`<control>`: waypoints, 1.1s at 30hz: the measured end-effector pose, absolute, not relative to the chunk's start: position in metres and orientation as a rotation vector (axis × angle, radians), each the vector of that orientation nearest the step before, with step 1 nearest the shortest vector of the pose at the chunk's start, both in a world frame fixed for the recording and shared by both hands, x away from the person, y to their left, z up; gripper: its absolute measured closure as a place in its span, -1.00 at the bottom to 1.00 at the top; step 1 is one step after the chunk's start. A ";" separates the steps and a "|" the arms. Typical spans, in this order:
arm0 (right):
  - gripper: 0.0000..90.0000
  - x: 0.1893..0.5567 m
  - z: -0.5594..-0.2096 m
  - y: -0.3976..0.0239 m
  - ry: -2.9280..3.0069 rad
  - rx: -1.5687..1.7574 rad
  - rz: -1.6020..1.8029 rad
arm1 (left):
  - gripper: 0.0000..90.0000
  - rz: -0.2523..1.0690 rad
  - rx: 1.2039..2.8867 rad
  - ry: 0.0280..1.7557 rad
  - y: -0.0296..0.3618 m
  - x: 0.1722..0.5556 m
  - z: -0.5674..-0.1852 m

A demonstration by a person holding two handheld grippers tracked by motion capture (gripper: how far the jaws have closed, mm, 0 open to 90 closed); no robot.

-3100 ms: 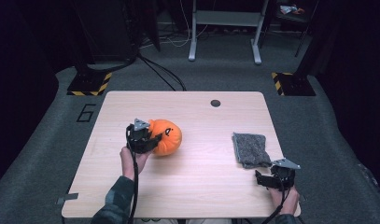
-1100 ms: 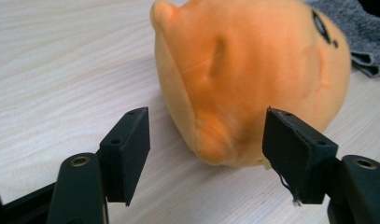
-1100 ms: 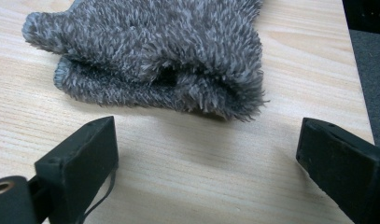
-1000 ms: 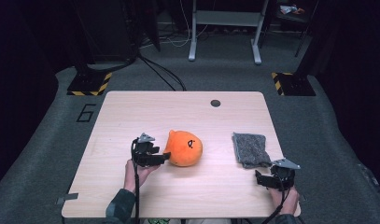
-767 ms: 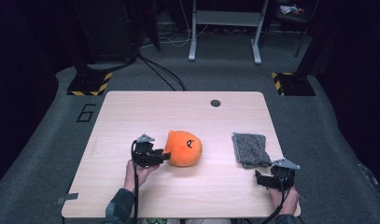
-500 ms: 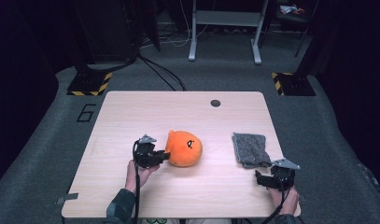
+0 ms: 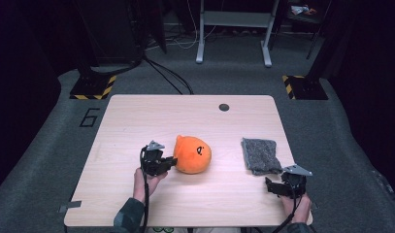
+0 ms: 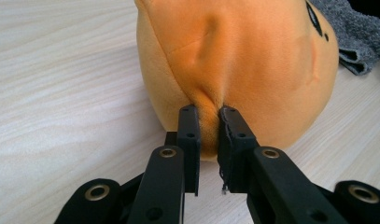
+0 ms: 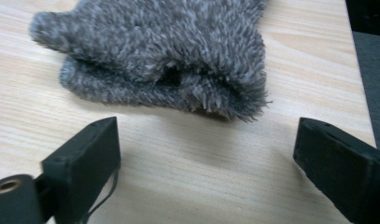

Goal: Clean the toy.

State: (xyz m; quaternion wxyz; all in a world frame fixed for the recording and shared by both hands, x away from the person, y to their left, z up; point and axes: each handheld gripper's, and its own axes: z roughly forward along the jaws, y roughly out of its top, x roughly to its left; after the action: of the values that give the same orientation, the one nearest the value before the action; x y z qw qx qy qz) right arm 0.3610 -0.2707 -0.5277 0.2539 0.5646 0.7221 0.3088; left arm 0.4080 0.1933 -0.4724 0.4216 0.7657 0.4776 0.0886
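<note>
An orange plush toy (image 7: pixel 192 154) with a small black face lies on the wooden table (image 7: pixel 185 111), near the middle. My left gripper (image 7: pixel 172 161) sits at the toy's left side. In the left gripper view this gripper (image 8: pixel 208 114) is shut on a pinched fold of the plush toy (image 8: pixel 243 60); its jaws have just been closing. A folded grey fuzzy cloth (image 7: pixel 260 155) lies to the right. My right gripper (image 7: pixel 275 183) rests just in front of it. In the right gripper view this gripper (image 9: pixel 206 140) stands open, with bare table between the jaws and the cloth (image 9: pixel 164 56) beyond them.
A dark round hole (image 7: pixel 224 107) sits in the table near its far edge. Grey carpet surrounds the table, with stand bases marked in yellow and black (image 7: pixel 93 88) and a metal frame (image 7: pixel 234 29) beyond it.
Since the earliest frame the plush toy and my left gripper have shifted right and nearer to the person. Over the last second the high view shows almost no movement. The right gripper has stayed put.
</note>
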 end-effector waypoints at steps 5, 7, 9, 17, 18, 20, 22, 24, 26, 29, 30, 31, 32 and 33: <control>-0.83 0.361 -0.506 -0.275 1.915 1.527 0.903 | 0.77 0.219 1.910 1.188 0.188 0.407 -0.472; -0.84 0.363 -0.499 -0.273 1.914 1.525 0.905 | 0.77 0.218 1.904 1.189 0.187 0.407 -0.472; -0.84 0.375 -0.481 -0.263 1.963 1.471 0.877 | 0.77 0.223 1.904 1.184 0.186 0.406 -0.472; -0.82 0.426 -0.478 -0.240 2.082 1.515 0.788 | 0.77 0.228 1.902 1.174 0.186 0.404 -0.473; -0.82 0.431 -0.480 -0.238 2.098 1.524 0.782 | 0.77 0.226 1.904 1.171 0.187 0.404 -0.473; -0.81 0.436 -0.482 -0.235 2.108 1.520 0.772 | 0.77 0.225 1.903 1.169 0.187 0.404 -0.473; -0.78 0.447 -0.489 -0.228 2.145 1.519 0.730 | 0.77 0.228 1.903 1.164 0.187 0.405 -0.473; -0.70 0.452 -0.495 -0.225 2.170 1.536 0.711 | 0.77 0.230 1.904 1.161 0.187 0.404 -0.473; -0.63 0.453 -0.499 -0.225 2.174 1.556 0.698 | 0.77 0.229 1.905 1.156 0.187 0.404 -0.473; -0.52 0.453 -0.504 -0.227 2.181 1.578 0.694 | 0.77 0.234 1.904 1.149 0.186 0.403 -0.472; -0.48 0.453 -0.505 -0.228 2.176 1.571 0.704 | 0.77 0.238 1.903 1.149 0.185 0.403 -0.472; -0.44 0.452 -0.505 -0.227 2.173 1.581 0.704 | 0.77 0.238 1.903 1.149 0.185 0.403 -0.472; -0.37 0.452 -0.505 -0.227 2.168 1.589 0.706 | 0.77 0.239 1.913 1.142 0.185 0.403 -0.471; -0.31 0.452 -0.505 -0.227 2.168 1.589 0.712 | 0.77 0.239 1.913 1.142 0.185 0.403 -0.471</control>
State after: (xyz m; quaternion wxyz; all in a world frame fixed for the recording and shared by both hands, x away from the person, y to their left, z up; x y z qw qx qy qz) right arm 0.4515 -0.2273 -0.5053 0.1793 0.5622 0.7670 0.2520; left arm 0.4031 0.1847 -0.4713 0.4352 0.7687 0.4588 0.0960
